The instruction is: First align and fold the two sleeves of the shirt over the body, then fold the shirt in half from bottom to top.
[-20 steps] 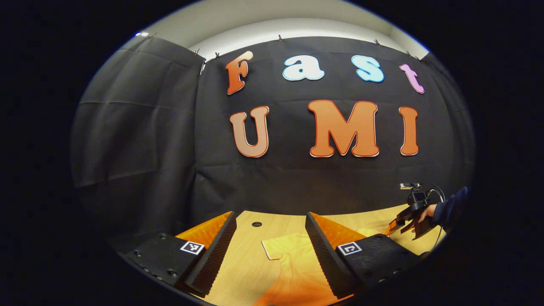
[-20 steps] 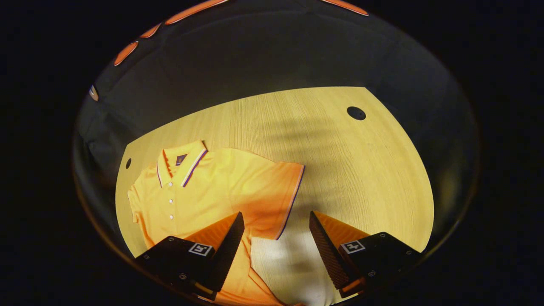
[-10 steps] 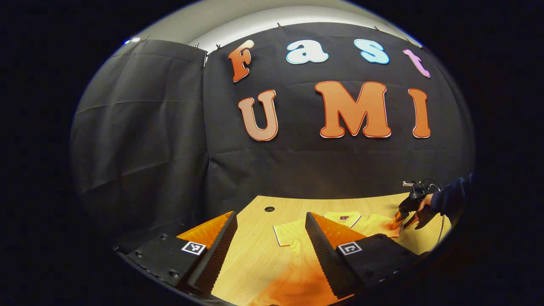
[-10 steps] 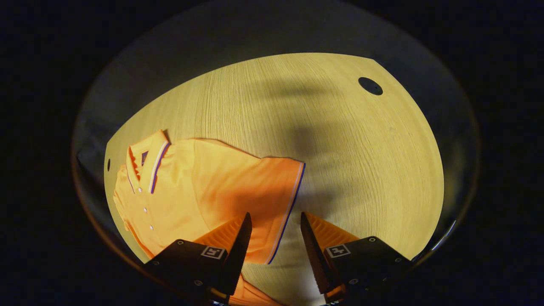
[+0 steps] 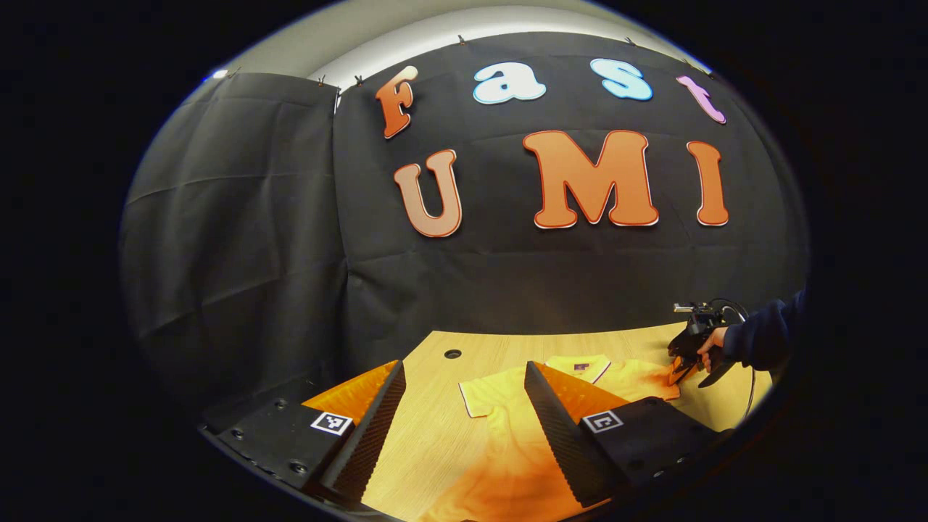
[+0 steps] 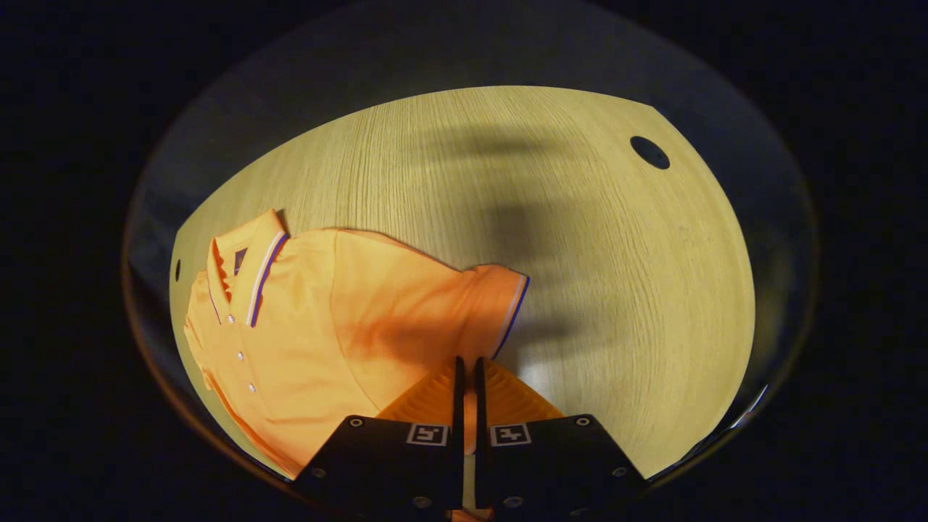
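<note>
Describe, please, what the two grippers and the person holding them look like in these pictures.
The left gripper and the right gripper each have two wedge-shaped fingers with ribbed inner faces on black, screw-studded blocks, each bearing a square black-and-white marker. In the left gripper view, a black cable loops above the far gripper, and the hand on it emerges from a dark blue sleeve.

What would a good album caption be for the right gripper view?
Right claw pinched shut on the sleeve of an orange polo shirt lying on a wooden table.

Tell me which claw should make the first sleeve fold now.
Right. The right claw is closed on the sleeve at its hem; the left claw hangs open above the shirt, gripping nothing.
</note>
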Tool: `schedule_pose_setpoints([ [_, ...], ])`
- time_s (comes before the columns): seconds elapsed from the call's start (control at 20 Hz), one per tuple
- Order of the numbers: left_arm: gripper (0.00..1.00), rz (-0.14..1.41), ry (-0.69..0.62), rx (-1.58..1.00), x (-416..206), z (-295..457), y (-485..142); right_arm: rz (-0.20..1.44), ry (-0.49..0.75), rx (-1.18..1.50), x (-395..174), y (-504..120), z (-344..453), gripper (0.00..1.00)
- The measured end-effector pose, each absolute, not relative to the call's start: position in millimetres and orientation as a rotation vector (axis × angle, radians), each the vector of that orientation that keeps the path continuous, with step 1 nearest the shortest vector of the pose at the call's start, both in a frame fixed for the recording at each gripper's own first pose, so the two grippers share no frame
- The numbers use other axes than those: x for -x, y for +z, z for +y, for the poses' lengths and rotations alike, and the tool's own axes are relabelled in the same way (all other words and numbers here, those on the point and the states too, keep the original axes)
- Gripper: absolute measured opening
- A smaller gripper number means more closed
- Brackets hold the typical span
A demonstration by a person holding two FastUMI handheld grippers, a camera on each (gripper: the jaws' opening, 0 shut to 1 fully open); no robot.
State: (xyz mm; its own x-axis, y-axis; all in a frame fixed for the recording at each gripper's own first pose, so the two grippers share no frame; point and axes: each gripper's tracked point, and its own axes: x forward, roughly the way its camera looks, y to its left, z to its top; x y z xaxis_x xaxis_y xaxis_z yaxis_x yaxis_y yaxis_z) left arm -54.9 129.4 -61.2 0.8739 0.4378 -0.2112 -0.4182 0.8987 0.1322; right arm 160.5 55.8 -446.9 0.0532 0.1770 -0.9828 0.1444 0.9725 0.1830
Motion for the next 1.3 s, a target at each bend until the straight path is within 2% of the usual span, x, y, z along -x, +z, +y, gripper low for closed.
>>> schedule_pose_setpoints([
  [0.2, 1.00, 0.251, 0.451, -0.079, 57, 131, -64, 1.397, 0.043, -0.399, -189, -418, 63, 0.07],
  [0.25, 1.00, 0.255, 0.450, -0.075, 57, 131, -65, 1.384, 0.067, -0.422, -192, -410, 71, 0.12],
  [0.3, 0.99, 0.262, 0.449, -0.070, 57, 131, -68, 1.379, 0.086, -0.433, -191, -403, 79, 0.06],
  [0.75, 0.99, 0.276, 0.446, -0.059, 59, 133, -75, 1.322, 0.299, -0.522, -196, -349, 177, 0.08],
  [0.8, 0.99, 0.282, 0.446, -0.055, 60, 134, -78, 1.321, 0.341, -0.557, -193, -346, 195, 0.14],
  [0.85, 0.99, 0.288, 0.447, -0.049, 60, 136, -81, 1.320, 0.377, -0.569, -188, -339, 203, 0.29],
  [0.9, 0.99, 0.301, 0.447, -0.038, 58, 137, -86, 1.311, 0.406, -0.568, -185, -334, 208, 0.34],
  [0.95, 0.99, 0.317, 0.454, -0.026, 58, 140, -90, 1.296, 0.423, -0.547, -184, -333, 207, 0.49],
  [1.0, 0.99, 0.339, 0.459, -0.014, 55, 145, -96, 1.271, 0.429, -0.517, -184, -331, 203, 0.53],
  [1.05, 0.99, 0.363, 0.459, -0.002, 51, 149, -101, 1.238, 0.434, -0.479, -185, -327, 196, 0.74],
  [1.1, 0.99, 0.387, 0.456, 0.012, 44, 152, -110, 1.201, 0.436, -0.442, -187, -323, 188, 0.69],
  [1.15, 0.99, 0.413, 0.461, 0.027, 36, 158, -117, 1.159, 0.436, -0.410, -188, -315, 180, 0.79],
  [1.25, 0.99, 0.479, 0.479, 0.049, 20, 176, -133, 1.068, 0.418, -0.384, -192, -294, 165, 0.89],
  [1.3, 1.00, 0.514, 0.474, 0.067, 10, 181, -142, 1.029, 0.400, -0.381, -191, -284, 157, 0.90],
])
